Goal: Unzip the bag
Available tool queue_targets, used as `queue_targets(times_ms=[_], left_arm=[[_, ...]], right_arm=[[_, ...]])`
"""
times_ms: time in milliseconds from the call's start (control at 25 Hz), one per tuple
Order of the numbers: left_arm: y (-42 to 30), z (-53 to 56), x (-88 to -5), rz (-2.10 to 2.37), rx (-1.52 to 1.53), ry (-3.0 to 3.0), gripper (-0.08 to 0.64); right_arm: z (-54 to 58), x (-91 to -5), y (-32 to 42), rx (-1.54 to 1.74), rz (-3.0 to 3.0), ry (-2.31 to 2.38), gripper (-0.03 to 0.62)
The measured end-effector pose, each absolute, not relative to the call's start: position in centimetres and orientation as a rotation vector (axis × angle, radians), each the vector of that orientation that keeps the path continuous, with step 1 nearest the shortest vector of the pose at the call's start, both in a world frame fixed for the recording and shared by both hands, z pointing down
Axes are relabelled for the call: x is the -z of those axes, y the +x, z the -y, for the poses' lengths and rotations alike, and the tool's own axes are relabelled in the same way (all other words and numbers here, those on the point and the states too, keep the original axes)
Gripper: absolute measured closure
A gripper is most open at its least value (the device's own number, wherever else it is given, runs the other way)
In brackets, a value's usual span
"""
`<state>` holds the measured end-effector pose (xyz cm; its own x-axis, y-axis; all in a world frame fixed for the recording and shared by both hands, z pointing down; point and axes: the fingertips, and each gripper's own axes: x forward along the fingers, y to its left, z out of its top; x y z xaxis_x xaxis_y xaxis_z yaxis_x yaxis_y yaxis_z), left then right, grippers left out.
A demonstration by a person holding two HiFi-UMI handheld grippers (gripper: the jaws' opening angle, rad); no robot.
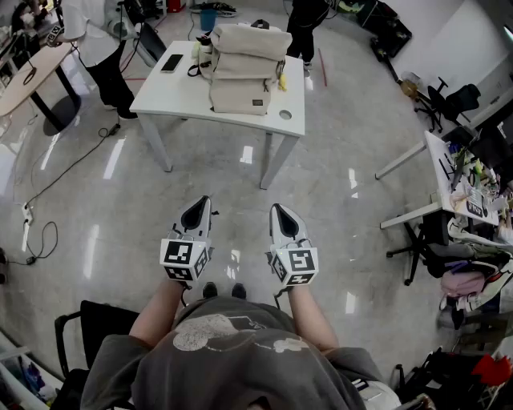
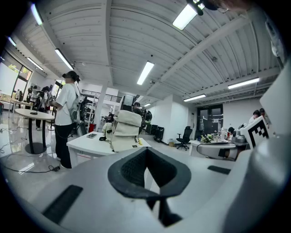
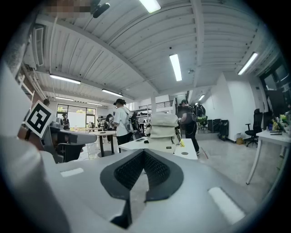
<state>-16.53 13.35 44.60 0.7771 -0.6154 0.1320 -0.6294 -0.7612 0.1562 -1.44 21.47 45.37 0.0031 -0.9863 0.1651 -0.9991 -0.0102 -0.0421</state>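
A beige bag stands upright on a white table well ahead of me; it also shows as the bag in the left gripper view and the bag in the right gripper view. My left gripper and right gripper hang side by side over the floor, far short of the table. Both are shut with nothing between the jaws. The left gripper and the right gripper both point toward the bag.
A phone and small items lie on the table beside the bag. A person stands at the table's left, another person behind it. A round table is far left, cluttered desks and chairs right. Cables cross the glossy floor.
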Motion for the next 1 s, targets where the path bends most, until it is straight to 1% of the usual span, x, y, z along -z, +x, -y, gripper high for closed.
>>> queue_targets(times_ms=[1000], left_arm=[[-17.4,-14.9,-44.0,0.955,-0.122,2.863,0.555]], right_arm=[[-22.4,-45.2,-3.5,-0.234,2.143,2.184,0.592]])
